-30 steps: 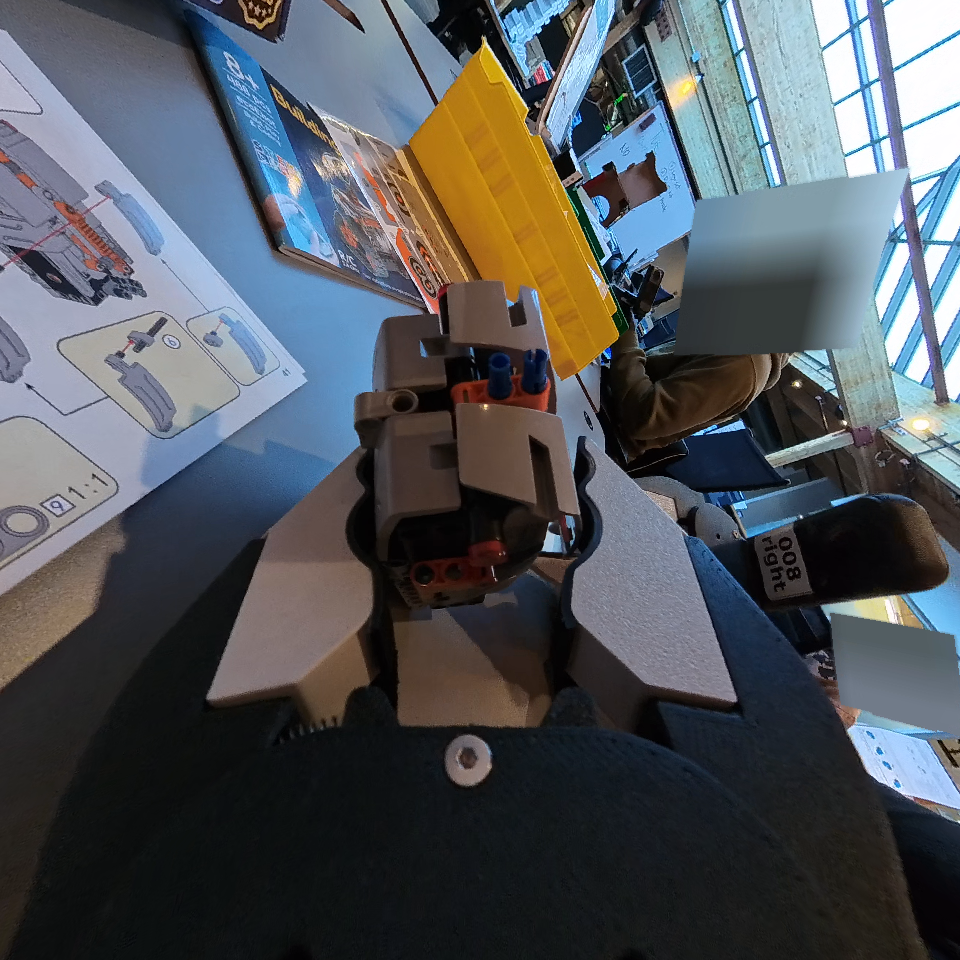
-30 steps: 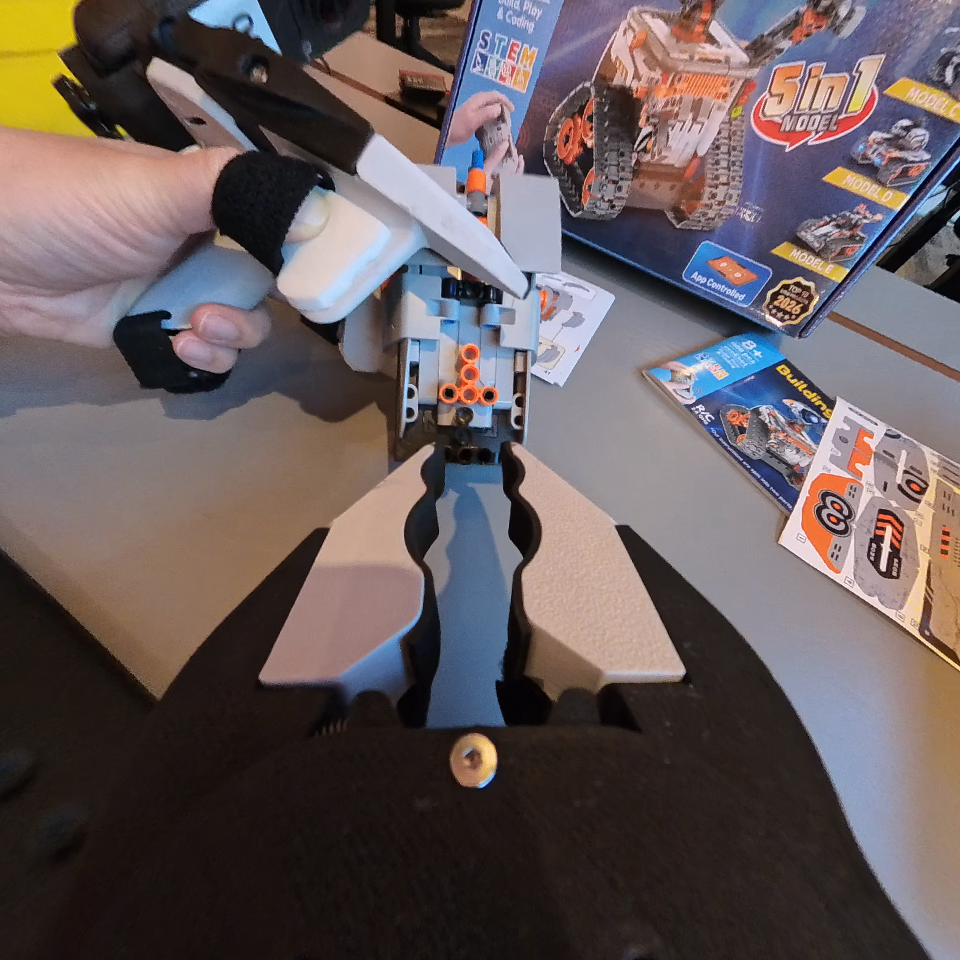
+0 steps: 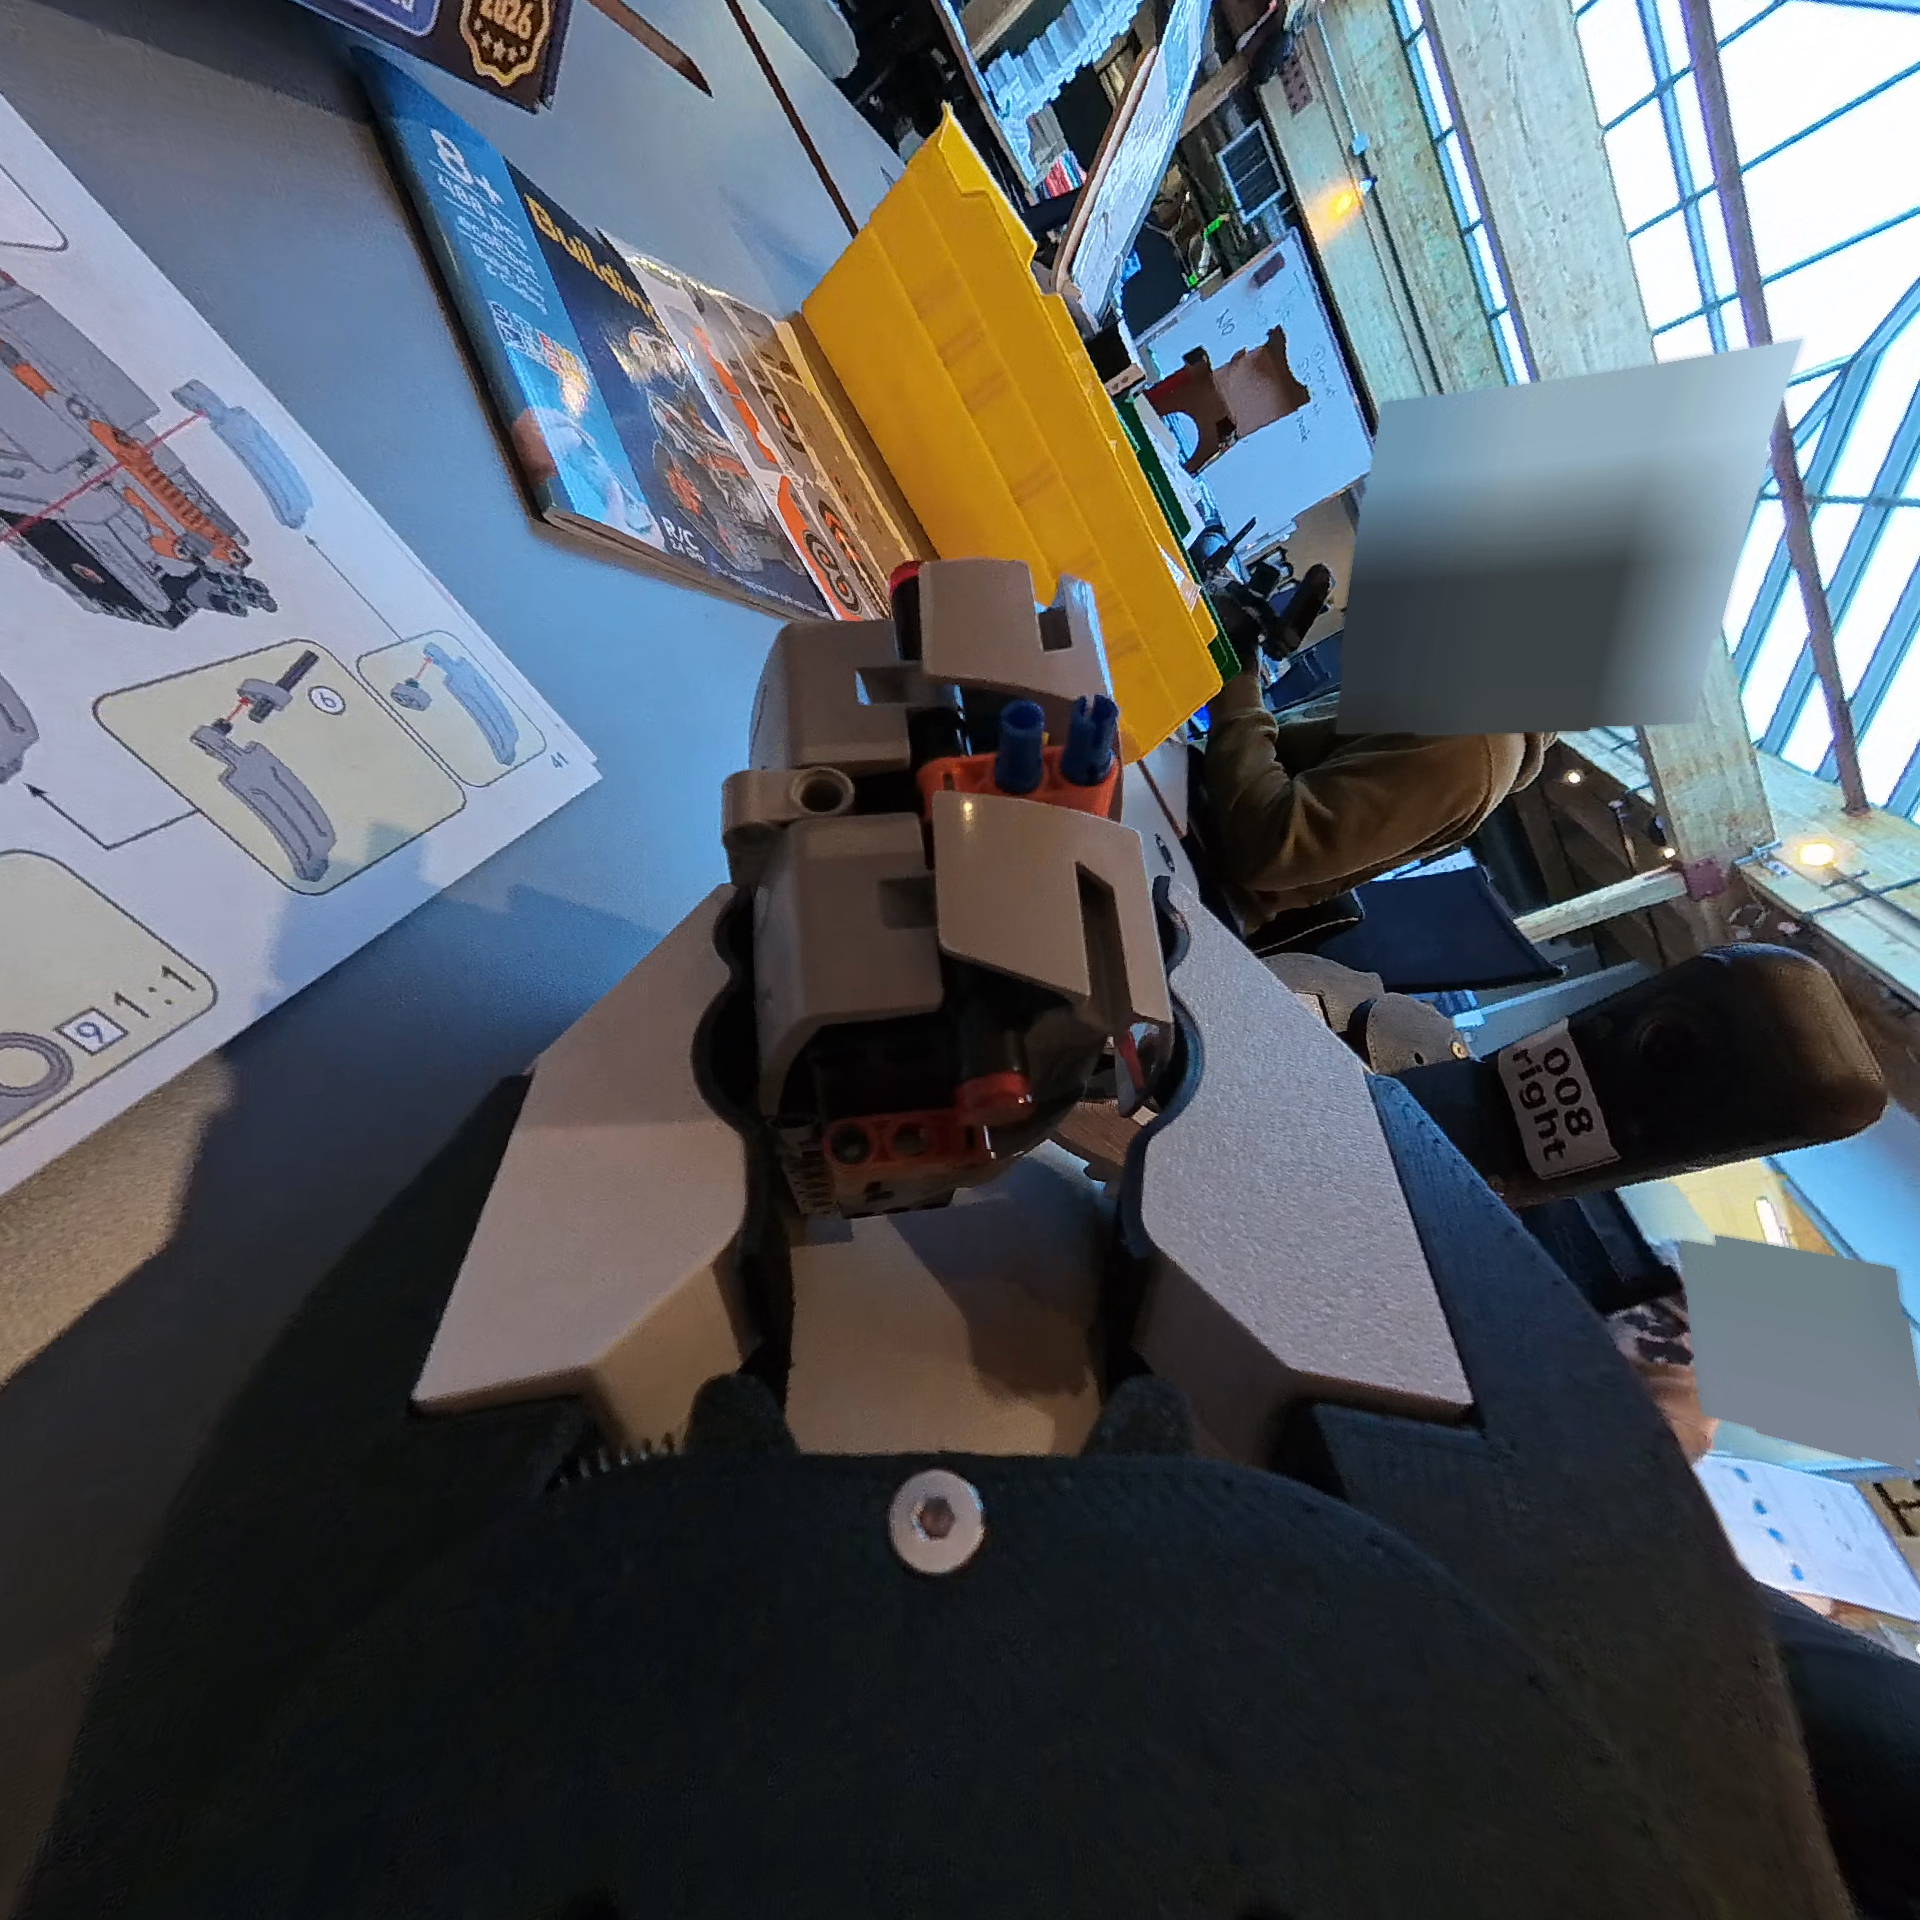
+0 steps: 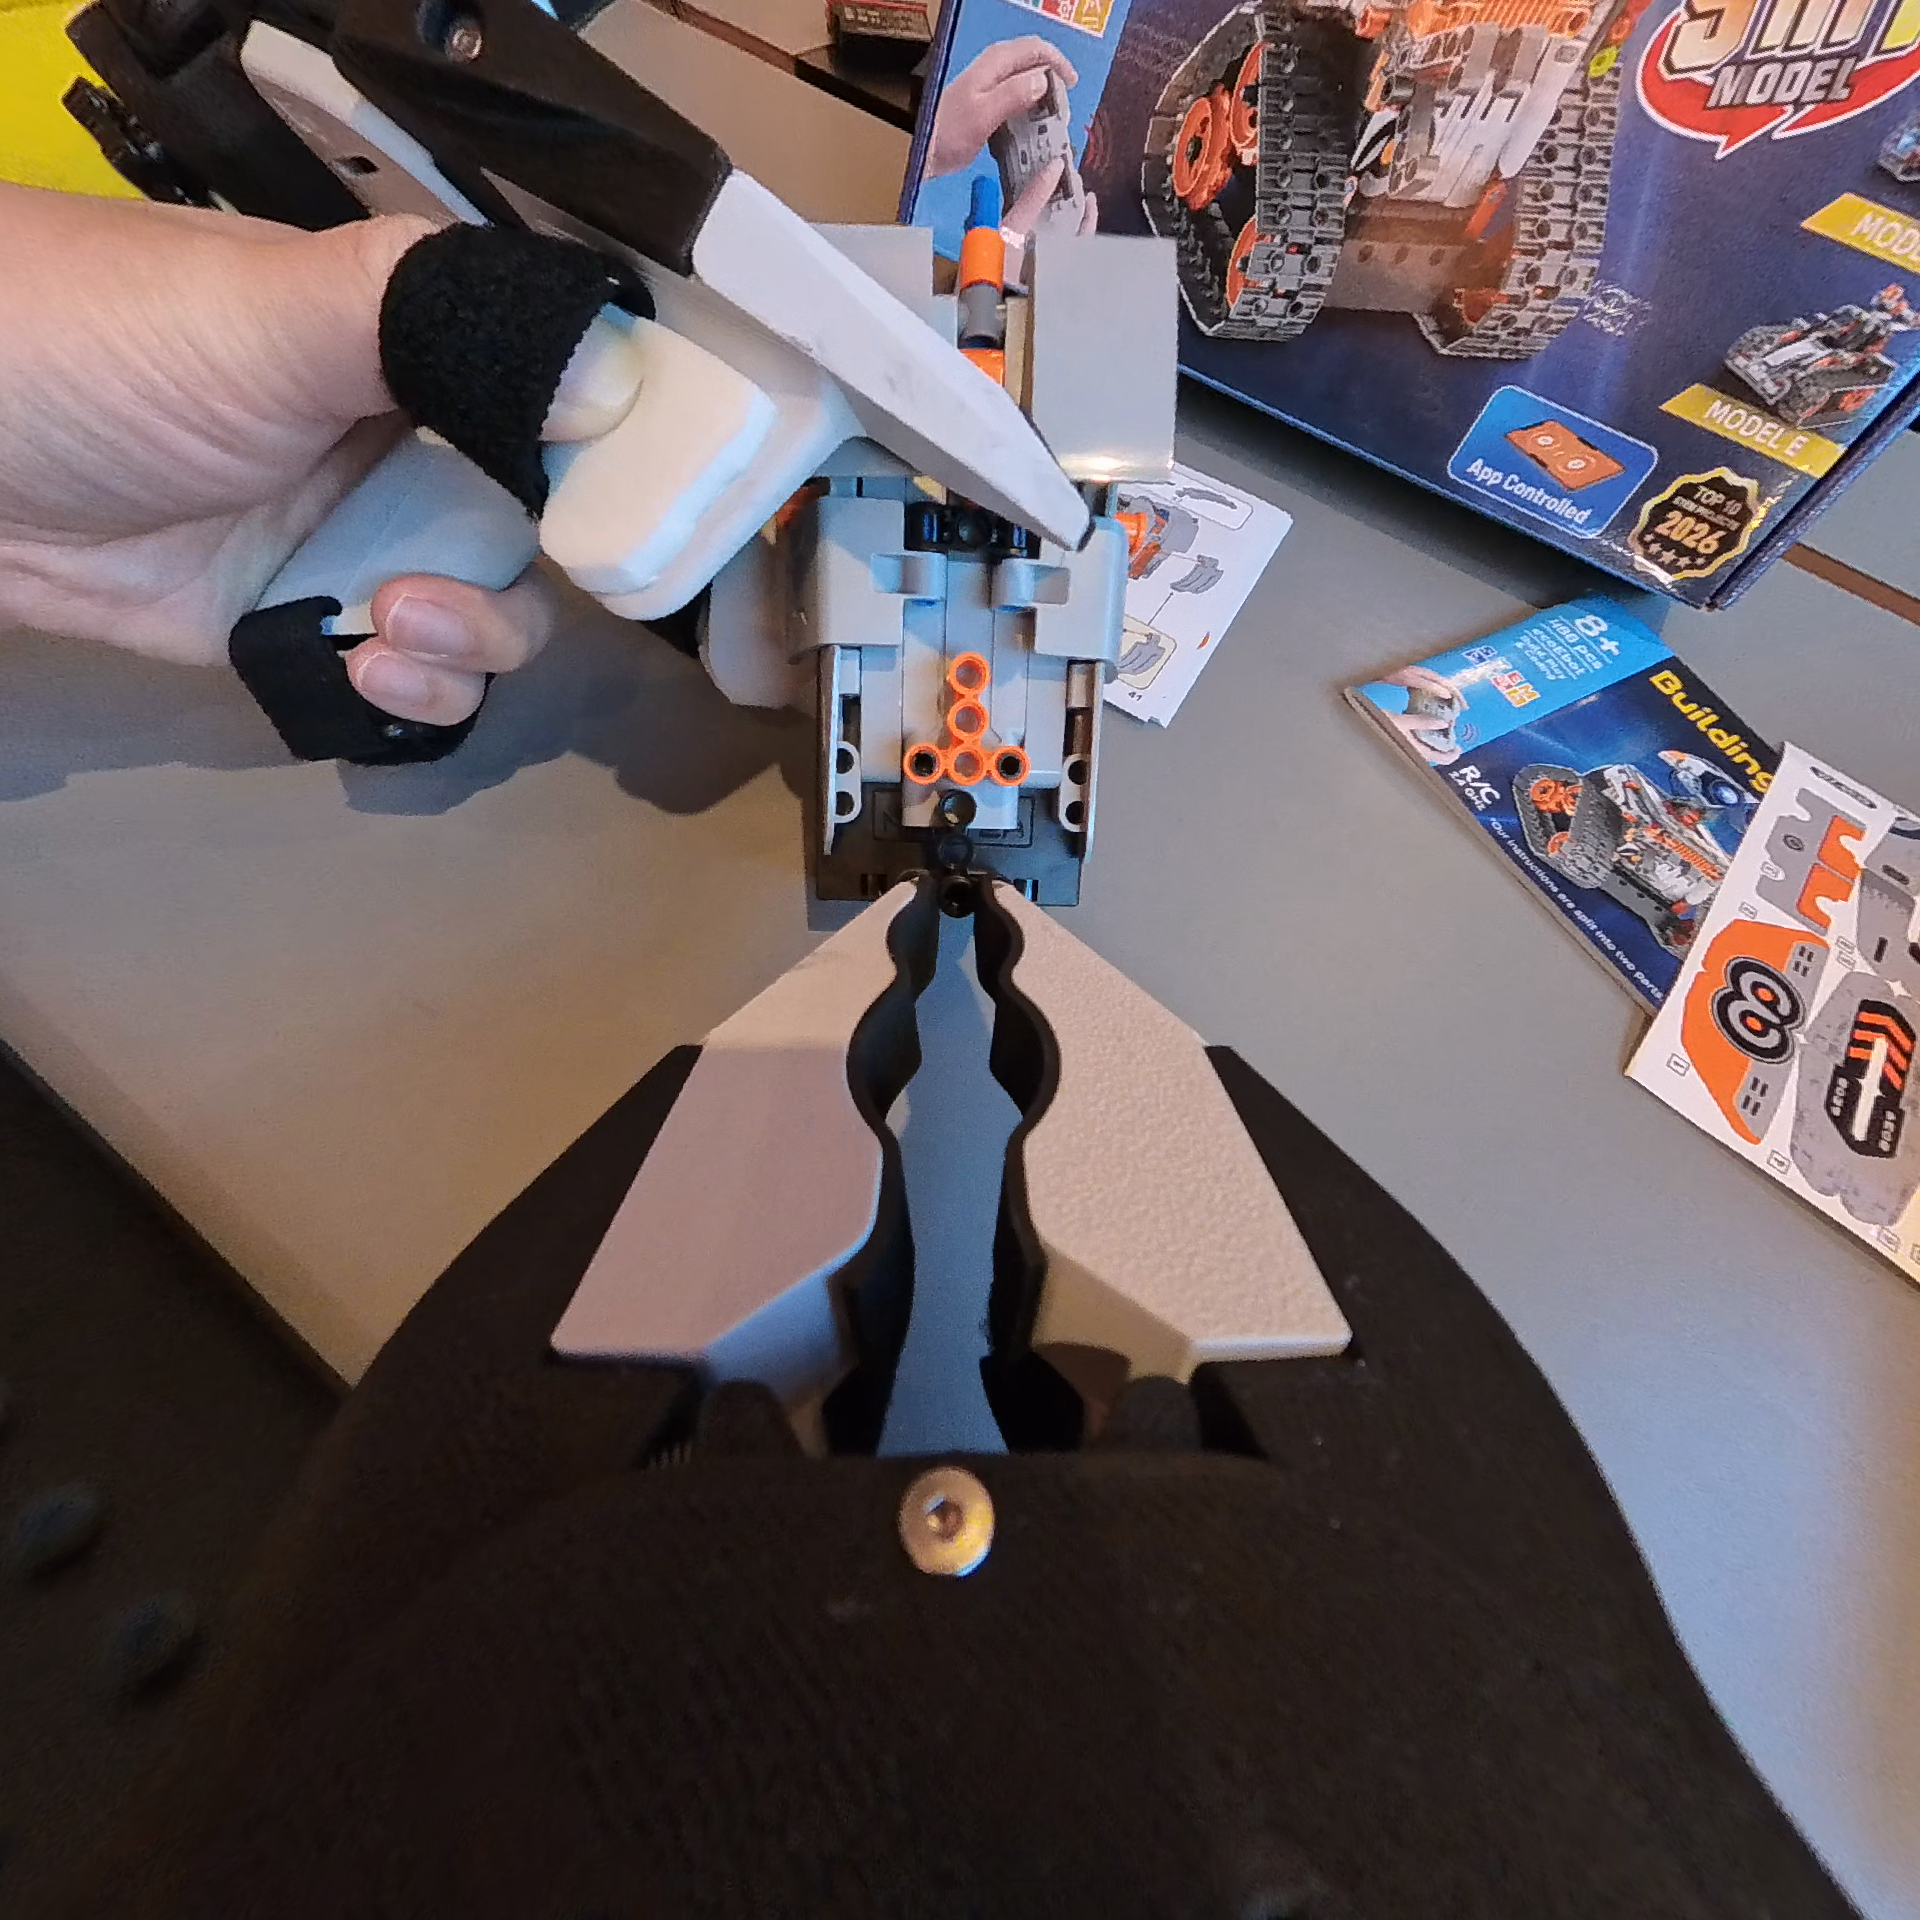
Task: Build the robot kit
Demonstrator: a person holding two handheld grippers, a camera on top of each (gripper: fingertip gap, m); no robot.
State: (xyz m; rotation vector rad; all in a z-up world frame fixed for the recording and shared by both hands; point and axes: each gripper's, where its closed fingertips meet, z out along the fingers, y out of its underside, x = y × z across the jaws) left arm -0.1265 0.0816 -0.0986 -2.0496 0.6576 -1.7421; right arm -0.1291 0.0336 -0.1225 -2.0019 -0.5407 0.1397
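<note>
Grey desk point(image 4: 1299, 1039), workshop with tall windows behind; we see paperwork spread along the far side. Going left to right in the right wrist view: a hand point(image 4: 208, 447) grips the left gripper point(image 3: 940, 997), which comes in from the left edge and is clamped across the grey, black and orange brick model point(image 4: 961, 665), jaws spread wide by its body. That reads as a brace: the model stands on the desk with its stud face turned toward us. From the left wrist view it sits deep between the fingers, two blue pins point(image 3: 1055, 732) poking out the top. Centre: our right gripper point(image 4: 951, 894) is closed down to a narrow gap, tips pinching a small black pin point(image 4: 953, 883) right at the model's lower edge, just below the orange connector point(image 4: 966, 743). Whether the pin is seated in the model we can't tell. Behind the model lies an open instruction sheet point(image 4: 1195, 582). Further right: kit box point(image 4: 1455, 260) at the far edge, then a booklet point(image 4: 1579, 790) and sticker sheet point(image 4: 1797, 1039) near the right edge, clear of the work.
</note>
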